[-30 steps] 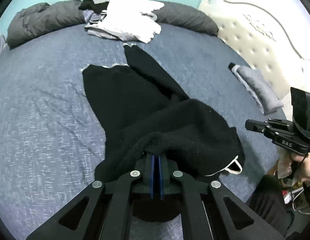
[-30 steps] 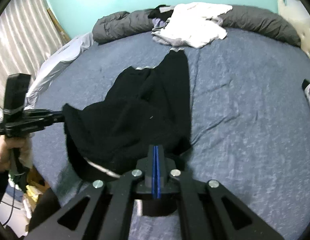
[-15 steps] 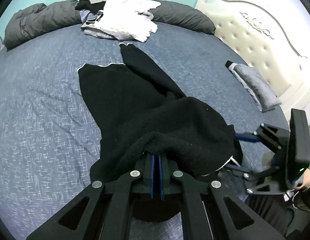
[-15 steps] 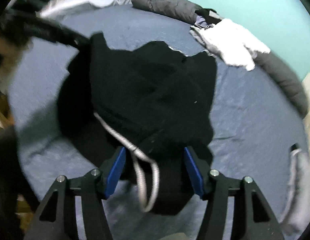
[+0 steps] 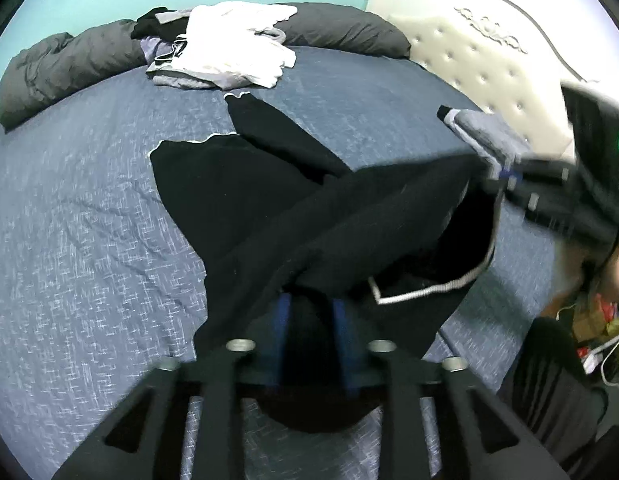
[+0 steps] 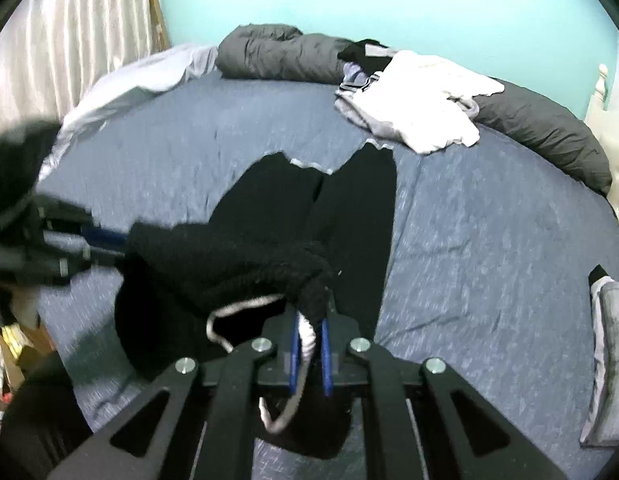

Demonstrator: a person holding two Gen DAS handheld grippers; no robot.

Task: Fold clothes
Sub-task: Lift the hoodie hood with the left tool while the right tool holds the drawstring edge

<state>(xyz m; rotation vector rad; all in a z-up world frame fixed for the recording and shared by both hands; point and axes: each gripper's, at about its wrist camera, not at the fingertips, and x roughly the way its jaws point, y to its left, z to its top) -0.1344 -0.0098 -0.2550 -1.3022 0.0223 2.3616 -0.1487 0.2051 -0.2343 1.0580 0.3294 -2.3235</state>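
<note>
Right wrist view shows the black trousers (image 6: 349,216) with their waistband lifted off the bed (image 6: 489,240) and stretched between the two tools, while both legs lie flat on the blue cover, hems toward the pile of clothes (image 6: 413,116) by the dark duvet (image 6: 277,56). The right claw (image 6: 309,344) is pinched narrow on a thick bunch of waistband with the pale drawstring (image 6: 245,308) caught between its blue pads; the left claw (image 5: 309,320) is likewise closed on the other end of the waistband, its fingers buried in black cloth. From here, the likeliest slip, as I judge it, is the drawstring: it hangs in a loose loop under the right claw and could drag out or end up tucked inside the fold as a lump. Both grips hold bunched fabric, not a clean edge, so a pull could let one corner slide free and drop the waist crooked. The two legs also lie slightly splayed, and carrying the waist over would set an uneven, twisted crease. A folded grey garment (image 6: 609,344) near the bed's edge lies well apart and seems in no danger.
</note>
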